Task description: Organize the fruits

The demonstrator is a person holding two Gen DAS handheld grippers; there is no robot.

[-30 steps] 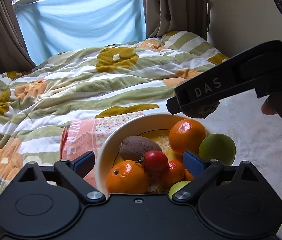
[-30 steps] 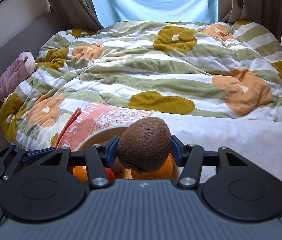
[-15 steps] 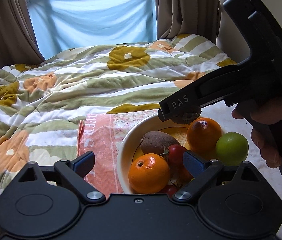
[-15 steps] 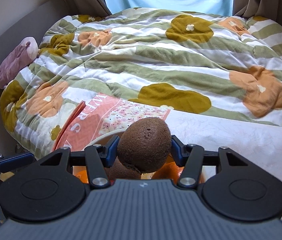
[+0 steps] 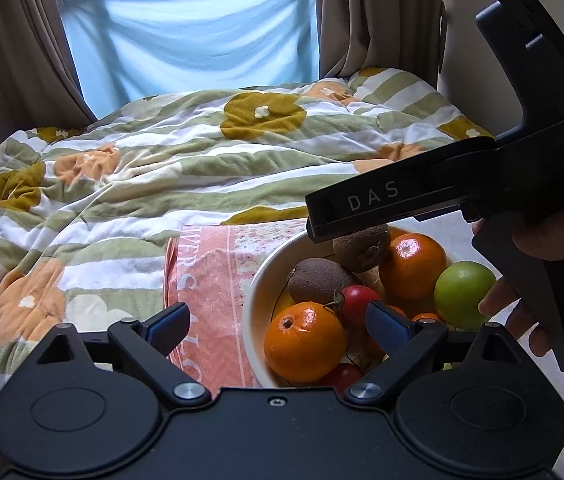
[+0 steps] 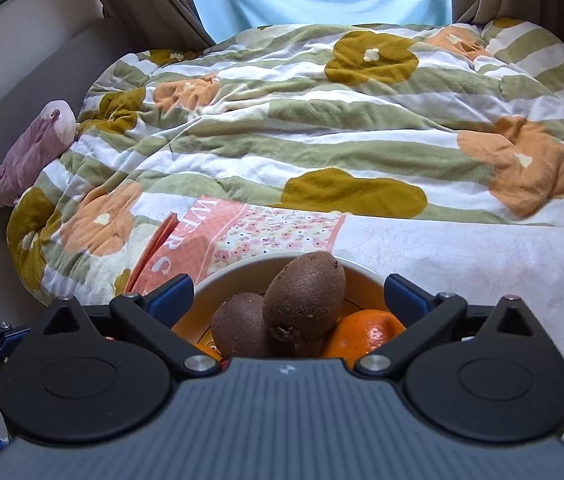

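Over the bowl (image 6: 362, 270), the right gripper (image 6: 288, 294) is now standing w/ fingers spread wide, whereas 0.5 s ago it was clamping the kiwi (image 6: 304, 294); that kiwi is now resting in the bowl, leaning on a second kiwi (image 6: 238, 326) & beside an orange (image 6: 370, 334), touching neither finger. Left gripper (image 5: 278, 320) is hovering near the bowl rim (image 5: 254, 292), fingers also wide apart, gripping nothing. Bowl is sitting on a pink cloth (image 5: 210, 276) on the bed.

kiwi (image 6: 304, 294): rough, matt | orange (image 5: 304, 338): glossy | bowl (image 5: 256, 300): smooth | quilt (image 6: 322, 128): cloth
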